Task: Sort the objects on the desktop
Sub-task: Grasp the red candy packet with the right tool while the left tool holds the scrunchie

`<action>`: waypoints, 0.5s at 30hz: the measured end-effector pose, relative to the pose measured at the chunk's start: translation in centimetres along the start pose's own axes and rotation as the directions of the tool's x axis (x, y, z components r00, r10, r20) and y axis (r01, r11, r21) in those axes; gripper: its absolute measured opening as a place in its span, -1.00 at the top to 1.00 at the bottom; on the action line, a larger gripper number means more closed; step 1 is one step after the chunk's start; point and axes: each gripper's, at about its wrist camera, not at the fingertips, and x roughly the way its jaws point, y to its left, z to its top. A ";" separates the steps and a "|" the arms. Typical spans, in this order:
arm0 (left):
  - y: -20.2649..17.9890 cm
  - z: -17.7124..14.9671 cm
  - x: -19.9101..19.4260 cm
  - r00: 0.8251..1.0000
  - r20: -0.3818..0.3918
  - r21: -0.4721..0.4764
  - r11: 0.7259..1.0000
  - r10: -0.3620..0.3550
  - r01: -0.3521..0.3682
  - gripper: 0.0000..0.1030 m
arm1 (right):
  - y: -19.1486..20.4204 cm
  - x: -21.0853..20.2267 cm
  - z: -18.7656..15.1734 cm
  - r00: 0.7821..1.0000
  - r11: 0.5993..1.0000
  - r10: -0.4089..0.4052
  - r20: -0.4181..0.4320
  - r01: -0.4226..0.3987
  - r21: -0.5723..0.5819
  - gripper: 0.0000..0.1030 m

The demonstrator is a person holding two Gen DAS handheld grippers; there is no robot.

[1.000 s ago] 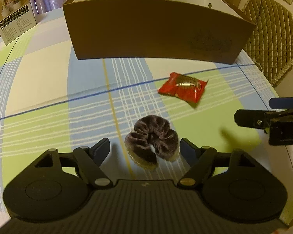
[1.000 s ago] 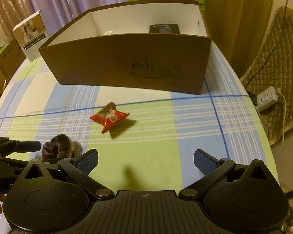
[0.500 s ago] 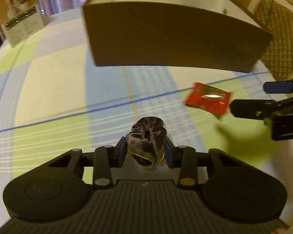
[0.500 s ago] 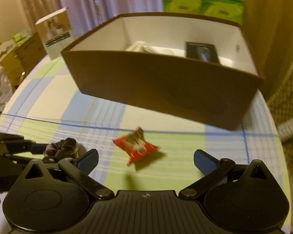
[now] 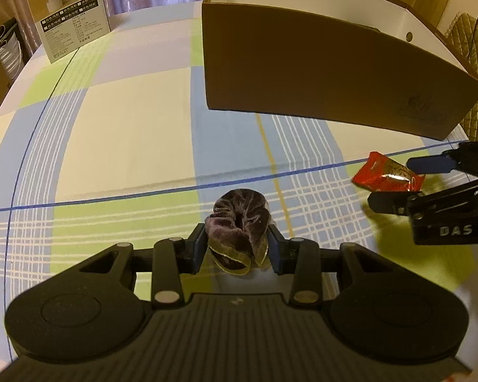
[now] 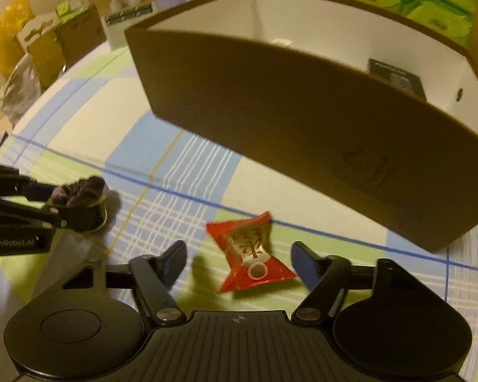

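Left gripper [image 5: 237, 248] pinches the dark velvet scrunchie [image 5: 239, 222] between both pads; whether it is lifted off the checked tablecloth [image 5: 127, 133] cannot be told. Right gripper [image 6: 239, 262] spread wide, fingers either side of the red snack packet [image 6: 250, 251], which lies flat on the cloth, neither pad touching it. Brown cardboard box [image 6: 302, 121], open-topped, stands just beyond the packet; its near wall faces both grippers, and a dark flat item [image 6: 395, 74] shows inside. Open cloth lies left of the box, up to a small printed carton [image 5: 68, 9] near the table's far edge.
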 end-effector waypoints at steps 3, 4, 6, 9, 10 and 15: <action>0.0 -0.1 -0.1 1.000 0.000 0.000 1.000 0.000 0.000 0.33 | 0.1 0.3 -0.3 1.000 1.000 0.003 -0.010 -0.003 0.006 0.05; 0.0 -0.1 -0.1 1.000 -0.001 0.000 1.000 0.000 0.000 0.33 | 0.1 0.4 -0.4 1.000 1.000 0.002 -0.017 -0.002 0.013 0.13; 0.0 -0.1 -0.1 1.000 0.000 -0.001 1.000 0.000 0.000 0.33 | 0.1 0.3 -0.6 1.000 1.000 -0.002 -0.013 0.002 0.023 0.14; 0.0 -0.1 -0.2 1.000 0.000 0.000 1.000 -0.003 0.003 0.33 | 0.1 -0.4 -1.0 1.000 0.999 -0.001 -0.002 0.001 0.044 0.16; -0.1 -0.1 -0.2 1.000 -0.001 0.002 1.000 -0.003 0.003 0.33 | 0.1 -0.6 -1.1 1.000 0.999 -0.001 0.001 0.001 0.050 0.16; -0.4 -0.3 -0.5 1.000 0.001 0.010 1.000 -0.013 0.013 0.36 | 0.2 -2.0 -1.8 1.000 0.996 0.005 0.019 -0.006 0.084 0.17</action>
